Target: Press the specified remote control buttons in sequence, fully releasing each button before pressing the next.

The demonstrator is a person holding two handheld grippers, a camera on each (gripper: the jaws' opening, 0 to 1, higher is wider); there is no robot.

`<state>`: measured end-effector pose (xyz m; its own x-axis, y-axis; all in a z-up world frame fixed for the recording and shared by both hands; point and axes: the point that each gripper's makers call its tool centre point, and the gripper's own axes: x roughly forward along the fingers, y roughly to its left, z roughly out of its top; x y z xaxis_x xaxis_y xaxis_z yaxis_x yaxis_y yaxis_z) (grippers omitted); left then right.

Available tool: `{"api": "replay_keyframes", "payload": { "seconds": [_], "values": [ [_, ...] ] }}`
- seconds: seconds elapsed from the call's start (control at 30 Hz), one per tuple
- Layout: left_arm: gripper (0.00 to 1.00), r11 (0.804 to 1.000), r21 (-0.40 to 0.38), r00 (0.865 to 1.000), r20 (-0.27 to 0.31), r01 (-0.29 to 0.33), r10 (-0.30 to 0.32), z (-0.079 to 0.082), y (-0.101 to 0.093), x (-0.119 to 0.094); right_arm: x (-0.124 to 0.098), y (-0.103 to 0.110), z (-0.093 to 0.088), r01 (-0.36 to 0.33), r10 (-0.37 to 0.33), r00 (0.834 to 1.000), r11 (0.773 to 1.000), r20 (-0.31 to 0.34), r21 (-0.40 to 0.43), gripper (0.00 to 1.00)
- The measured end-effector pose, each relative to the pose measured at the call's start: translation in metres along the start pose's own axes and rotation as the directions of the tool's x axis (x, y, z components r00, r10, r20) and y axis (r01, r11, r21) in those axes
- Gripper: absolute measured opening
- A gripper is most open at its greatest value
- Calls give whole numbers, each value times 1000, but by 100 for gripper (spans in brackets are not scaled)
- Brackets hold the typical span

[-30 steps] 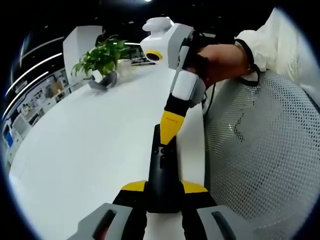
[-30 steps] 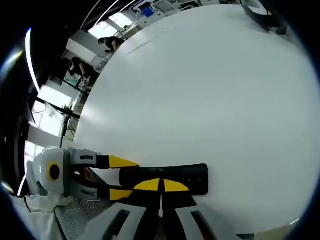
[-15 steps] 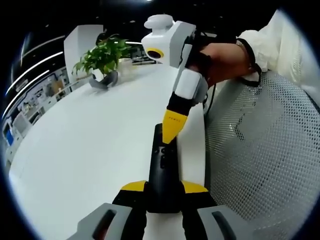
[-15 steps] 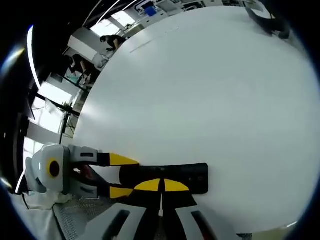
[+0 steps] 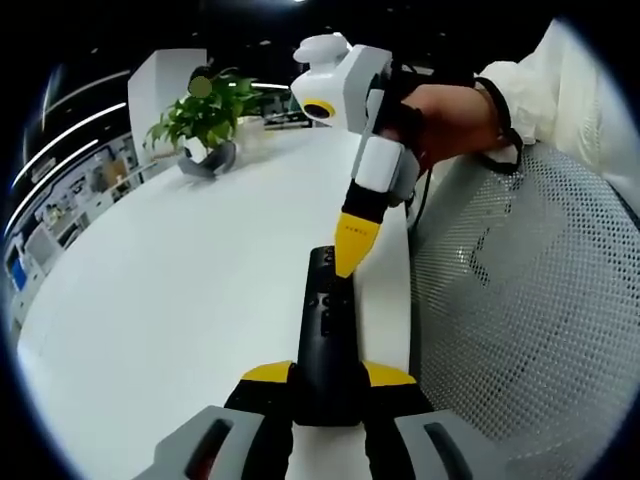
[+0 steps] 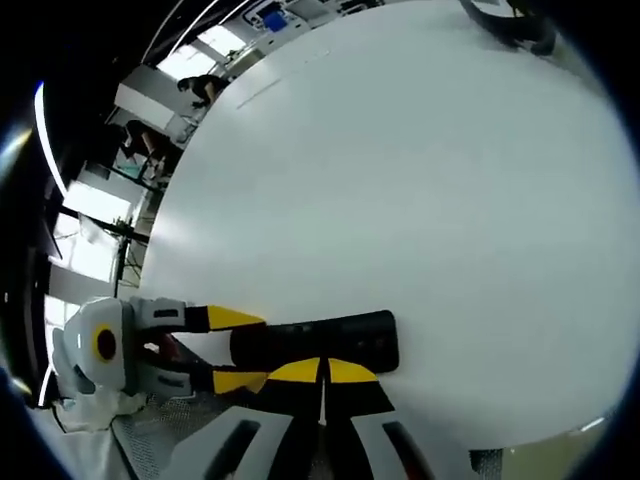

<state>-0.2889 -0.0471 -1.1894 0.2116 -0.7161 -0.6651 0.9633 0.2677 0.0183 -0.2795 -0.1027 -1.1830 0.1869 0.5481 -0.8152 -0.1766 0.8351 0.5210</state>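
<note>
A black remote (image 5: 325, 330) lies lengthwise on the white table (image 5: 180, 290) near its right edge. My left gripper (image 5: 328, 374) is shut on the remote's near end with its yellow jaws on either side. From above, my right gripper (image 5: 348, 262) points down with its jaws shut together, the yellow tip at the right side of the remote's far end. I cannot tell whether it touches. In the right gripper view the shut right gripper (image 6: 320, 371) hangs over the remote (image 6: 330, 338), and the left gripper (image 6: 215, 350) clamps the remote's left end.
A potted plant (image 5: 205, 112) and a dark grey curved object (image 5: 208, 165) stand at the table's far end. A white mesh chair (image 5: 520, 300) sits just past the right edge. A hand in a white sleeve (image 5: 460, 110) holds the right gripper.
The right gripper's tip has lifted off the remote's buttons and moved toward the far end, uncovering more of the remote. The left gripper and the remote have stayed still.
</note>
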Motion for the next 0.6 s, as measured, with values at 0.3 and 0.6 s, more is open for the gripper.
{"api": "replay_keyframes", "payload": {
  "seconds": [0.3, 0.6],
  "values": [
    [25, 1000, -9, 1000, 3, 2, -2, 0, 0, 0, 2, -1, -1, 42, -43, 999, 996, -1, -76, 0],
    [25, 1000, -21, 1000, 6, 3, -3, 1, -1, 1, 2, -1, 0, 75, -76, 997, 989, -4, -127, 0]
  ]
}}
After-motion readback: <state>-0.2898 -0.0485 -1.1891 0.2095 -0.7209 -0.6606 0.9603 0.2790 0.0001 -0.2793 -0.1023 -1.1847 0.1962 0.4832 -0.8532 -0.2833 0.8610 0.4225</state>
